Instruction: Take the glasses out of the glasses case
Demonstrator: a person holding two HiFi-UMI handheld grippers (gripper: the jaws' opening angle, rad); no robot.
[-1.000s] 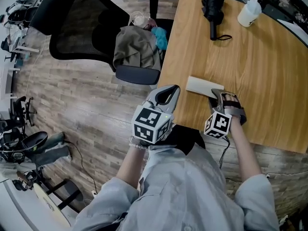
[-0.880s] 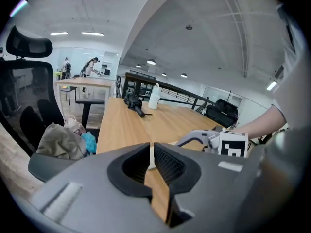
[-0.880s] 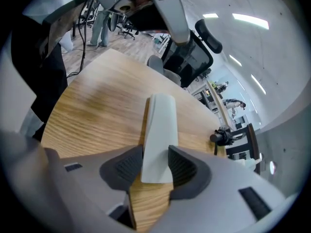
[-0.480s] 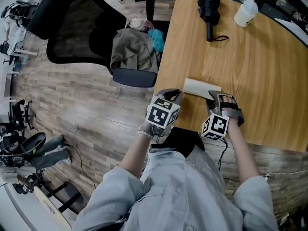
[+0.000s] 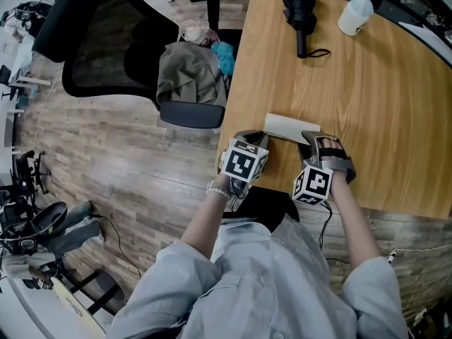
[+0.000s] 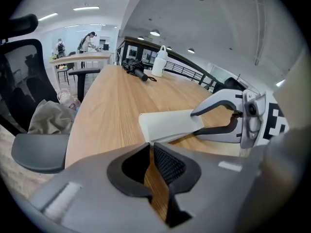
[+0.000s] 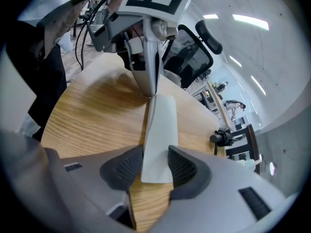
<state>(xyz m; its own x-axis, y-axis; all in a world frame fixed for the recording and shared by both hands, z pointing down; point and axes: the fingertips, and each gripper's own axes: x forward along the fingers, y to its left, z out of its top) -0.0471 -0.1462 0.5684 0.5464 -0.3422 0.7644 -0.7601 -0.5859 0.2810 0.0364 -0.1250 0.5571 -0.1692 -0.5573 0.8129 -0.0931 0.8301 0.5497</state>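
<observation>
The white glasses case (image 5: 288, 127) lies closed on the wooden table (image 5: 381, 111) near its front edge. My right gripper (image 5: 311, 142) is shut on the case's right end, and in the right gripper view both pads press the sides of the case (image 7: 160, 125) where the right gripper (image 7: 155, 166) holds it. My left gripper (image 5: 252, 139) is shut with nothing between its jaws and sits low at the table's corner, just short of the case's left end. The left gripper view shows the case (image 6: 170, 125) right ahead of the left gripper (image 6: 151, 152). No glasses are visible.
A folded black umbrella (image 5: 300, 13) and a white bottle (image 5: 351, 14) lie at the table's far end. A black office chair (image 5: 113, 48) with clothes piled on its seat (image 5: 189, 73) stands left of the table. The table's left edge runs just beside my left gripper.
My left gripper has come down and moved right, from above the floor beside the table to the case's left end. The right gripper and the case have not moved.
</observation>
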